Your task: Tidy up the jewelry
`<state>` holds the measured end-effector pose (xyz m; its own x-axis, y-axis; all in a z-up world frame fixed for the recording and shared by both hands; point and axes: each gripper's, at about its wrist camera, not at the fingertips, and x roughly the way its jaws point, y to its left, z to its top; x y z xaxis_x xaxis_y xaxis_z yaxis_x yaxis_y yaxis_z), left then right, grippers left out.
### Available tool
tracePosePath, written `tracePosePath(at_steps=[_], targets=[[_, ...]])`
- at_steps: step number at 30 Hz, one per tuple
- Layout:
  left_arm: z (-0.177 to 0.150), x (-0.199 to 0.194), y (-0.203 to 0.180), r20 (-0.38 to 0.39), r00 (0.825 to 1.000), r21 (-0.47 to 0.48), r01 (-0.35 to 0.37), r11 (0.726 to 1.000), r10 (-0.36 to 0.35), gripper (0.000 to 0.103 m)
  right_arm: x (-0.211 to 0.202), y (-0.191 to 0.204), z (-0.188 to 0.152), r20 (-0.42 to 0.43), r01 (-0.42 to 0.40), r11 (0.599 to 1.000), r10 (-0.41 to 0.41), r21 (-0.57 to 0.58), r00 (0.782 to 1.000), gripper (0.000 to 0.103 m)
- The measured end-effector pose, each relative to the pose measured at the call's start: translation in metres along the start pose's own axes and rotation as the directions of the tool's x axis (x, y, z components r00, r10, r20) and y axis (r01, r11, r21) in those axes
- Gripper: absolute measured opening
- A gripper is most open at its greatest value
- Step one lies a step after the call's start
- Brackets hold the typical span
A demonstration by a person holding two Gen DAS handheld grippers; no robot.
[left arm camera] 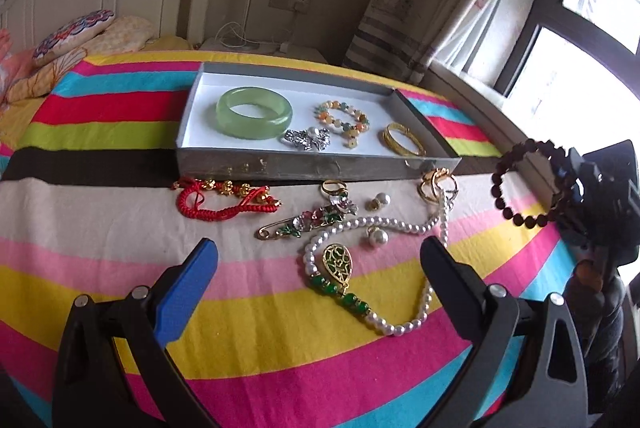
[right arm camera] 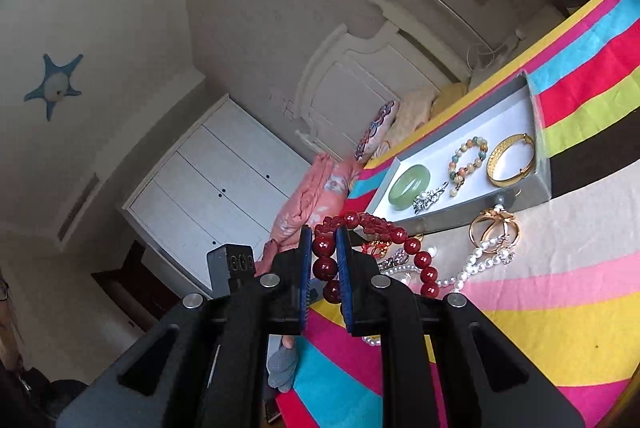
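Observation:
My right gripper (right arm camera: 324,234) is shut on a dark red bead bracelet (right arm camera: 324,268), which hangs in the air off the bed's right side; the bracelet (left arm camera: 520,183) also shows in the left wrist view. My left gripper (left arm camera: 320,248) stands open low over the bedspread, above a pearl necklace (left arm camera: 400,226) with a green pendant. A grey box (left arm camera: 320,167) with a white floor holds a green jade bangle (left arm camera: 254,111), a pastel bead bracelet (left arm camera: 346,119), a gold bangle (left arm camera: 402,139) and a silver brooch (left arm camera: 306,139).
Loose on the striped bedspread in front of the box lie a red cord bracelet (left arm camera: 224,201), a flower pin brooch (left arm camera: 308,222), a gold ring (left arm camera: 332,187), pearl earrings (left arm camera: 378,201) and gold hoops (left arm camera: 436,183). Pillows (left arm camera: 72,39) lie far left; a window (left arm camera: 580,47) is on the right.

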<state>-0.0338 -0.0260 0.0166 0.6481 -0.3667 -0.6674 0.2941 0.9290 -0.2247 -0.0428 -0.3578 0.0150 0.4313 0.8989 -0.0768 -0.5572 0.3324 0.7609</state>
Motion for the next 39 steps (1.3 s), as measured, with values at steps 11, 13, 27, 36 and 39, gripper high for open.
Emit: tracePosePath(at_steps=[11,13,27,36,39], targets=[[0.036,0.062,-0.024,-0.166,0.985,0.242,-0.003,0.970,0.044,0.065,-0.021,0.004,-0.003,0.007,0.000,0.998,0.001,-0.055,1.000,0.015],[0.036,0.071,-0.026,-0.193,0.981,0.271,0.018,0.963,0.036,0.057,-0.019,0.005,-0.005,0.000,0.002,0.998,-0.002,-0.066,1.000,0.015],[0.022,0.057,-0.024,-0.140,0.988,0.238,0.103,0.966,-0.071,0.024,-0.017,0.015,-0.008,-0.001,0.079,0.990,-0.080,-0.115,0.997,0.019],[0.022,0.001,-0.001,0.023,0.993,0.130,0.110,0.985,-0.114,0.024,0.033,0.067,-0.050,-0.222,0.353,0.776,-0.524,-0.524,0.822,0.073],[0.017,-0.011,0.002,0.046,0.991,0.124,0.117,0.985,-0.123,0.024,0.059,0.064,-0.074,-0.284,0.354,0.712,-0.610,-0.607,0.740,0.059]])
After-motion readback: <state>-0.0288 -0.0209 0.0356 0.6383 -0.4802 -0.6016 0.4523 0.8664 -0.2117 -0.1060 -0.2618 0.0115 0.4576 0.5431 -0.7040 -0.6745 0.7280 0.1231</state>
